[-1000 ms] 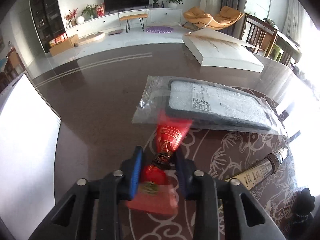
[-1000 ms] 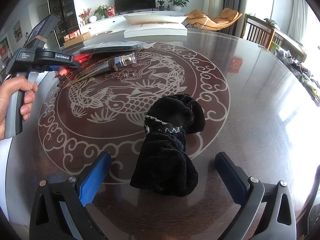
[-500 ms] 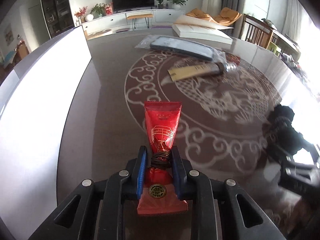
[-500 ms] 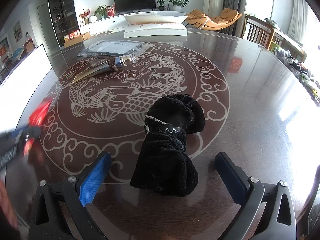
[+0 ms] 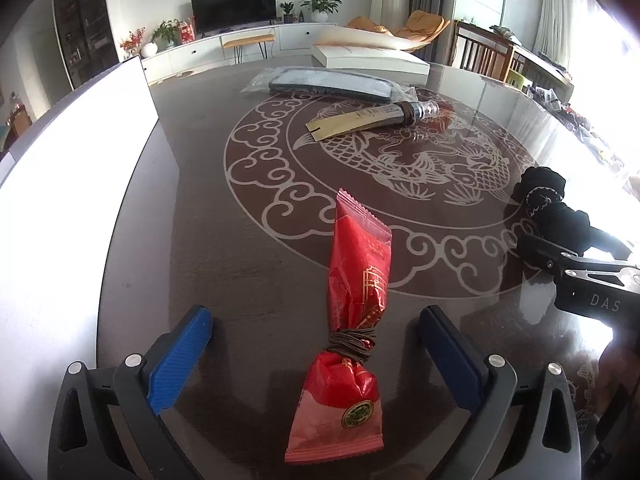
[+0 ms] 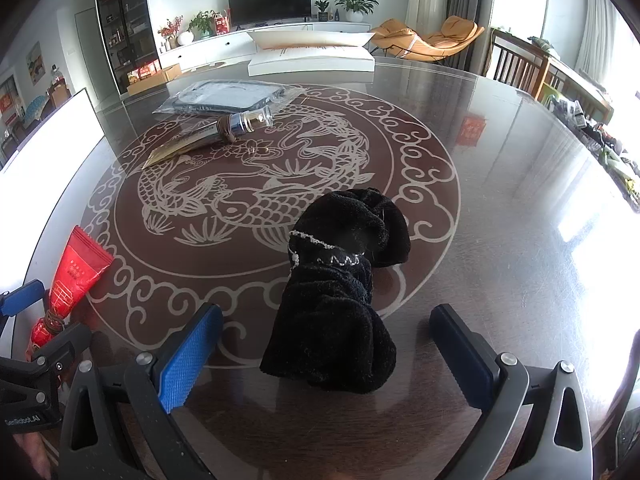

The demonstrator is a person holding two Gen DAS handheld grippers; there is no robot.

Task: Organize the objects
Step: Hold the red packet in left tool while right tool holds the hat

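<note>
Left tongs (image 5: 316,344) released, 2 fingers spread either side of the red packet (image 5: 352,320), which lies flat on the worktop (image 5: 240,248) — its lower edge nearly cut off by the frame. Right tongs (image 6: 326,346) likewise released, straddling the black cloth (image 6: 340,300) without touching it; the hands themselves are mostly hidden.

A home living room: television (image 6: 269,0), lounge chair (image 6: 436,38), potted plants (image 6: 356,2), patterned dining table (image 6: 500,184).

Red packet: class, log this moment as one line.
left gripper: open | red packet: lying on table | right gripper: open around black cloth
</note>
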